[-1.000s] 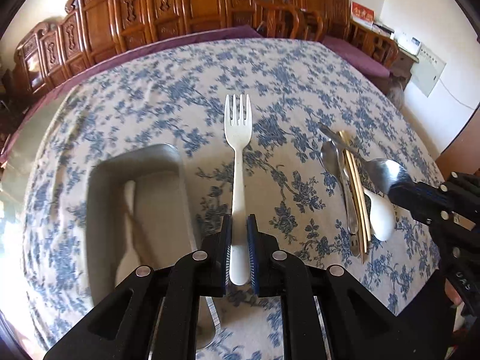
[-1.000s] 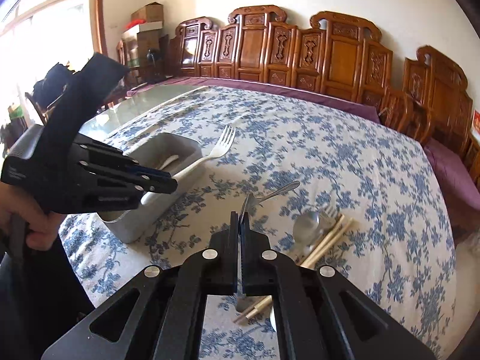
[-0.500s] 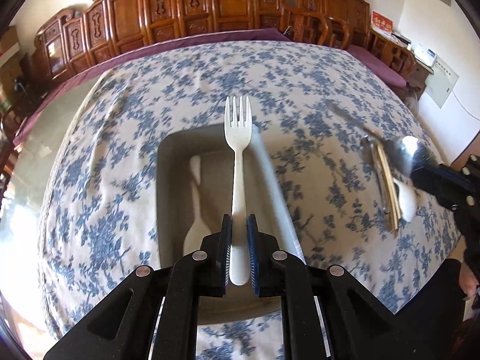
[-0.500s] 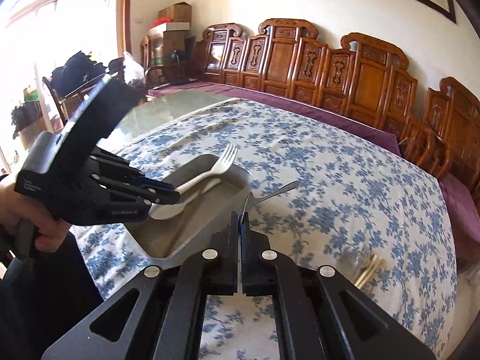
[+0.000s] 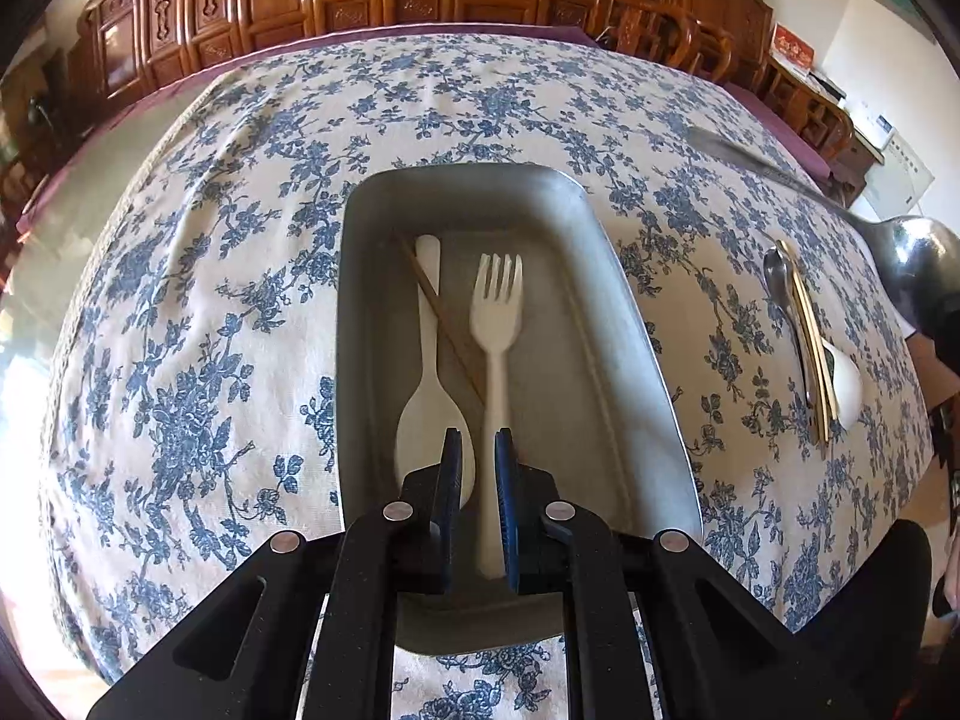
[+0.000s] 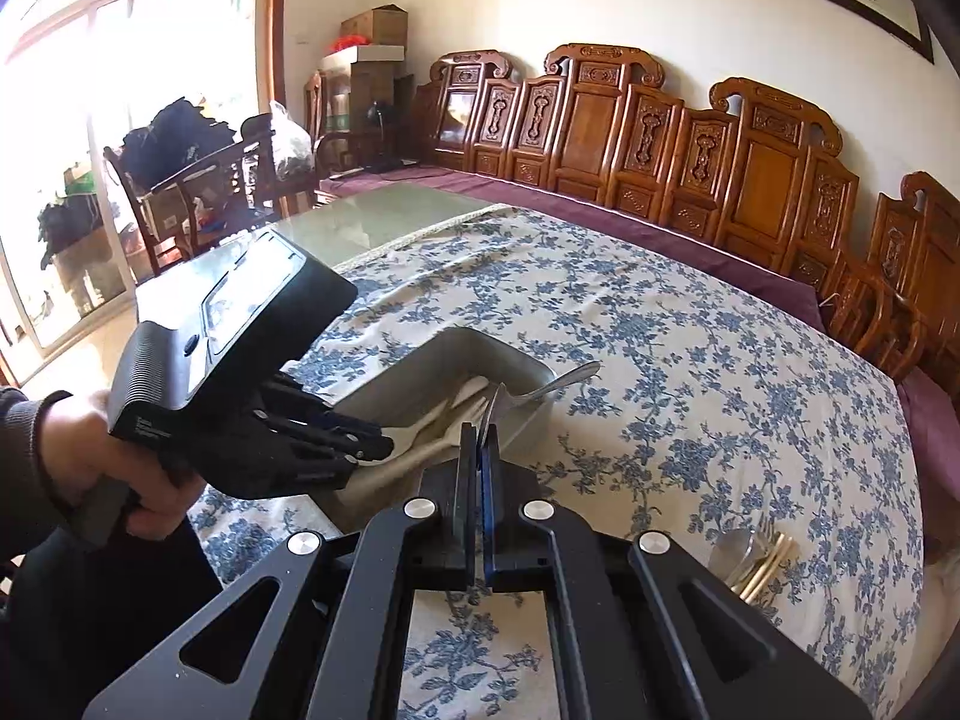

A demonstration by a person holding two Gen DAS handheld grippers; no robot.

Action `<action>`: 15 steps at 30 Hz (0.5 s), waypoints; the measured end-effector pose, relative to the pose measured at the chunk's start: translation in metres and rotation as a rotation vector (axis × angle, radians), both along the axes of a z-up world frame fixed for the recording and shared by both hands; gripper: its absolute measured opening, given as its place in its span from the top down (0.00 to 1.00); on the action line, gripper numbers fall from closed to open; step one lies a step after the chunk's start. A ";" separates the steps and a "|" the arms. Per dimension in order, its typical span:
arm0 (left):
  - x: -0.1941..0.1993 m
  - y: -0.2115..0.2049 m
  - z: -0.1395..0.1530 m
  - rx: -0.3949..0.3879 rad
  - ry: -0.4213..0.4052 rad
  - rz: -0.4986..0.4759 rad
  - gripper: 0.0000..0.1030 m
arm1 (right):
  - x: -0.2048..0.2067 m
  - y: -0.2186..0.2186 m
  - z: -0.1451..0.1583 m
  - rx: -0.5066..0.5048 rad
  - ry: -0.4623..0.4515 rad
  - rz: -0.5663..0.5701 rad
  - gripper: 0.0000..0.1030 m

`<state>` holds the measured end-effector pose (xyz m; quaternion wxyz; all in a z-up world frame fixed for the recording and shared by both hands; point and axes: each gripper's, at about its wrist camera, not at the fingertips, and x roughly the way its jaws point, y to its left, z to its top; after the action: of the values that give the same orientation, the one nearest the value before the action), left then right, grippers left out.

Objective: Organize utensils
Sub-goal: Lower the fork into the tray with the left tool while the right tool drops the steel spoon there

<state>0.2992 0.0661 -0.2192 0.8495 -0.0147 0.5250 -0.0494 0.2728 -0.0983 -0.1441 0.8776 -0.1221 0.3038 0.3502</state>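
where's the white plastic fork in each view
Left wrist view: the white plastic fork stands at picture centre, handle between the left gripper, tines pointing away over the metal tray.
Right wrist view: it lies left of centre, reaching out of the left gripper over the same tray.
Shared landmark: the metal tray on the blue floral tablecloth.
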 end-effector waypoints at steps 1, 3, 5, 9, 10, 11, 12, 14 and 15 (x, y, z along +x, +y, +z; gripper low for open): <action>-0.001 0.002 0.002 0.000 -0.005 0.002 0.91 | -0.001 0.002 0.001 0.000 0.000 0.004 0.98; -0.002 0.006 0.007 0.000 -0.015 0.005 0.91 | -0.003 0.008 0.001 0.001 0.001 0.016 0.98; -0.004 0.010 0.013 0.005 -0.026 0.007 0.91 | -0.003 0.015 0.000 0.002 0.003 0.026 0.98; -0.010 0.021 0.026 0.024 -0.051 0.013 0.91 | -0.005 0.029 -0.001 0.007 0.008 0.046 0.98; -0.011 0.024 0.029 0.027 -0.056 0.015 0.91 | -0.005 0.033 -0.002 0.005 0.010 0.054 0.98; -0.012 0.027 0.031 0.030 -0.061 0.017 0.91 | -0.006 0.038 -0.004 0.003 0.012 0.060 0.98; -0.014 0.030 0.034 0.032 -0.065 0.020 0.91 | -0.006 0.042 -0.005 0.000 0.014 0.066 0.98; -0.017 0.036 0.038 0.036 -0.072 0.025 0.91 | -0.007 0.052 -0.009 -0.010 0.018 0.080 0.98; -0.019 0.040 0.040 0.036 -0.076 0.028 0.91 | -0.006 0.056 -0.011 -0.014 0.020 0.086 0.98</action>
<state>0.2805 0.1060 -0.1795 0.8697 -0.0050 0.4927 -0.0284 0.2667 -0.0428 -0.1547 0.8578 -0.1376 0.3096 0.3865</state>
